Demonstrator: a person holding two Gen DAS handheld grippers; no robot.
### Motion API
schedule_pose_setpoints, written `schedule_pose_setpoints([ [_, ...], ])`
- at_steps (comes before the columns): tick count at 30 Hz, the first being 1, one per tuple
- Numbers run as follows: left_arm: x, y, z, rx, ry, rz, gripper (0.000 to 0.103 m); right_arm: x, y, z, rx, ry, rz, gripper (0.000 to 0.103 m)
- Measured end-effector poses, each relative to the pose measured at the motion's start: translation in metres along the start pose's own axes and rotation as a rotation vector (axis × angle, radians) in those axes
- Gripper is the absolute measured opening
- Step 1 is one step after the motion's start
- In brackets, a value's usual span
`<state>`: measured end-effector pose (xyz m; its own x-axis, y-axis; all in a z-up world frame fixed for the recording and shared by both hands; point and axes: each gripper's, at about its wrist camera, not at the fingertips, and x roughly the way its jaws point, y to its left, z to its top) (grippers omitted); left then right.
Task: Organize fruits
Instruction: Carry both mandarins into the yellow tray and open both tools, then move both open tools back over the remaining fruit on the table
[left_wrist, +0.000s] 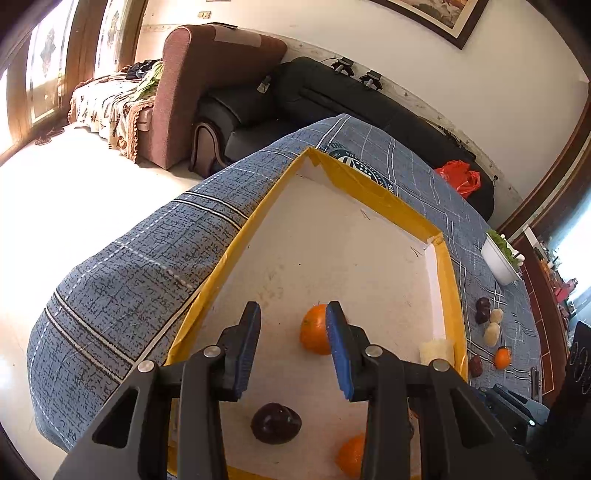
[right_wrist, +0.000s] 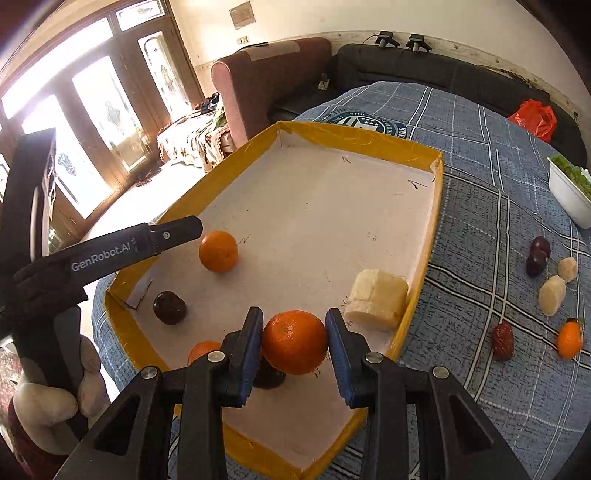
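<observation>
A shallow tray (right_wrist: 424, 236) with a yellow rim and a white floor lies on the blue plaid cloth. My right gripper (right_wrist: 294, 314) is shut on an orange (right_wrist: 295, 341) held over the tray's near end. On the tray floor lie another orange (right_wrist: 218, 251), a dark plum (right_wrist: 170, 307), a pale banana piece (right_wrist: 376, 295), a half-hidden orange (right_wrist: 201, 350) and a dark fruit (right_wrist: 269, 376) under my fingers. My left gripper (left_wrist: 293, 308) hangs over the tray, open, with nothing between its pads; an orange (left_wrist: 314, 328) lies behind its right finger.
On the cloth right of the tray lie two dark plums (right_wrist: 537, 254), two pale banana pieces (right_wrist: 552, 290), a red date (right_wrist: 502, 339) and a small orange (right_wrist: 569, 339). A white container of greens (right_wrist: 569, 195) stands farther back. Sofas line the wall.
</observation>
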<state>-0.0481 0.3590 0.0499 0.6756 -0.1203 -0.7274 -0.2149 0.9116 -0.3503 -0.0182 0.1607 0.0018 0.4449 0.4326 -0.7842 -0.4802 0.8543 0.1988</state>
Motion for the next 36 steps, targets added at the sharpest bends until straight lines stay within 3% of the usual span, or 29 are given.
schedule_pose_setpoints([
  [5,0.000,0.010,0.001,-0.030,-0.002,-0.005,0.038,0.015,0.000,0.002,0.010,0.026,-0.001,0.040],
  [8,-0.005,0.014,0.000,-0.050,-0.014,-0.008,0.048,0.014,0.001,0.003,0.017,0.020,0.005,0.044],
  [12,-0.010,0.013,-0.002,-0.063,-0.013,-0.013,0.057,0.005,0.002,0.007,0.019,-0.006,0.013,0.054],
  [19,-0.025,0.002,-0.012,-0.069,-0.016,-0.014,0.068,-0.020,-0.003,0.001,0.040,-0.051,0.022,0.061],
  [28,-0.052,-0.037,-0.028,-0.008,-0.036,-0.044,0.072,-0.060,-0.035,-0.024,0.120,-0.101,0.008,0.068],
  [36,-0.067,-0.095,-0.052,0.117,-0.024,-0.091,0.079,-0.093,-0.092,-0.063,0.268,-0.128,-0.030,0.072],
])
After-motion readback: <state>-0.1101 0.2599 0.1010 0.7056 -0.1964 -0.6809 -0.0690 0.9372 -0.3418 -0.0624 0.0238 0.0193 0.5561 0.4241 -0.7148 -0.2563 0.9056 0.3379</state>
